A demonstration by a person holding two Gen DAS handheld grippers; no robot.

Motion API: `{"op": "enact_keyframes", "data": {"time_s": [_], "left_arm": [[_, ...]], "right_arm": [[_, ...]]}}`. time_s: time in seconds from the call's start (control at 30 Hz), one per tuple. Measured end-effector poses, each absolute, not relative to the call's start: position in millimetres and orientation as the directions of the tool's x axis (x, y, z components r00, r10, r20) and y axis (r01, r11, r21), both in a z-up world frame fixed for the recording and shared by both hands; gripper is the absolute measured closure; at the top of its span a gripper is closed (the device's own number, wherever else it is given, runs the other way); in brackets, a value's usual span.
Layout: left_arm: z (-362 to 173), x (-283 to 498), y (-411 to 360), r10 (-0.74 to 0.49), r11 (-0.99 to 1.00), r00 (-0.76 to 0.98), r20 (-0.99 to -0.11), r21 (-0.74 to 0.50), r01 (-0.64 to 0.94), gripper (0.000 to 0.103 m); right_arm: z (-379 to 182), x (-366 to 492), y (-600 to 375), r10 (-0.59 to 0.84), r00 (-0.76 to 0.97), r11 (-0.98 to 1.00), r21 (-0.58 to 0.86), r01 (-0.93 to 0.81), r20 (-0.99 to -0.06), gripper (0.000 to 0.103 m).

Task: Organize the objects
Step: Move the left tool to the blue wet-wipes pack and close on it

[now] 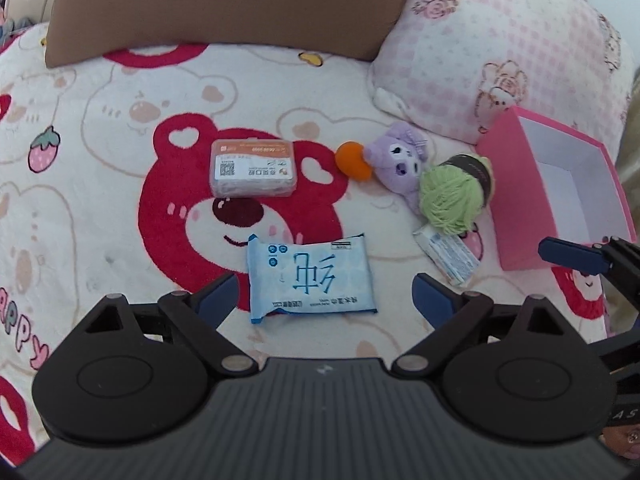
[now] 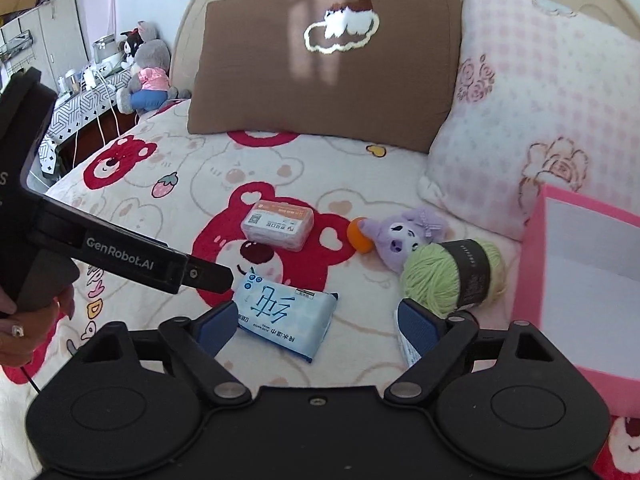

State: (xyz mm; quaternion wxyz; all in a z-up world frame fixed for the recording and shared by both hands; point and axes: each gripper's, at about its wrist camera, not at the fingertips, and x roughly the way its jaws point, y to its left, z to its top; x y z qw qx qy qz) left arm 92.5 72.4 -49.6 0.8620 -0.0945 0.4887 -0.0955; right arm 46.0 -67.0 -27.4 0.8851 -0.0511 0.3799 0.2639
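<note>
A blue wet-wipes pack (image 1: 310, 276) (image 2: 284, 312) lies flat on the bear-print blanket (image 1: 100, 184). My left gripper (image 1: 326, 294) hovers open just over it, with the pack lying between its blue pads and clear of both. My right gripper (image 2: 316, 320) is open too, with nothing between its pads; the pack lies ahead of its left pad. Behind the pack are an orange-lidded box (image 1: 253, 168) (image 2: 278, 224), an orange ball (image 1: 352, 160), a purple plush (image 1: 396, 160) and green yarn (image 1: 452, 196) (image 2: 452, 276). A small white carton (image 1: 446, 256) is partly hidden by the right pad.
An open pink box (image 1: 560, 188) (image 2: 580, 280) with a white inside stands at the right, beside the yarn. A brown pillow (image 2: 324, 52) and a pink checked pillow (image 2: 540, 112) close off the back. A hand (image 2: 24, 320) holds the left gripper's handle.
</note>
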Motion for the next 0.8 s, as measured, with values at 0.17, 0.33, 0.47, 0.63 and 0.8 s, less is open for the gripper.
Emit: {"op": "enact_keyframes", "data": {"time_s": [0.17,0.33,0.47,0.63,0.8], "left_arm": [[-70,108,77,-0.244,0.968,0.482,-0.842,-0.244,0.064,0.009],[-88,116,80,-0.231,0.972,0.468,-0.853,-0.225,0.070,0.009],[-100,122,79,-0.211,0.977,0.476,-0.854,-0.195,0.083,0.014],[-116,126,74,-0.187,0.982,0.479,-0.857,-0.162,0.094,0.024],[-132,131,78,-0.194,0.980,0.460,-0.866,-0.189,0.058,0.040]], "right_arm": [[-46,61,-55,0.479,0.512,0.825,0.165,-0.541,-0.713,0.015],[-69,75,-39,0.472,0.471,0.813,0.161,-0.560,-0.745,0.015],[-84,82,-29,0.479,0.452,0.802,0.165,-0.575,-0.752,0.015],[-104,84,-27,0.509,0.478,0.800,0.188,-0.570,-0.716,0.019],[-131,87,-26,0.513,0.471,0.808,0.220,-0.546,-0.717,0.028]]}}
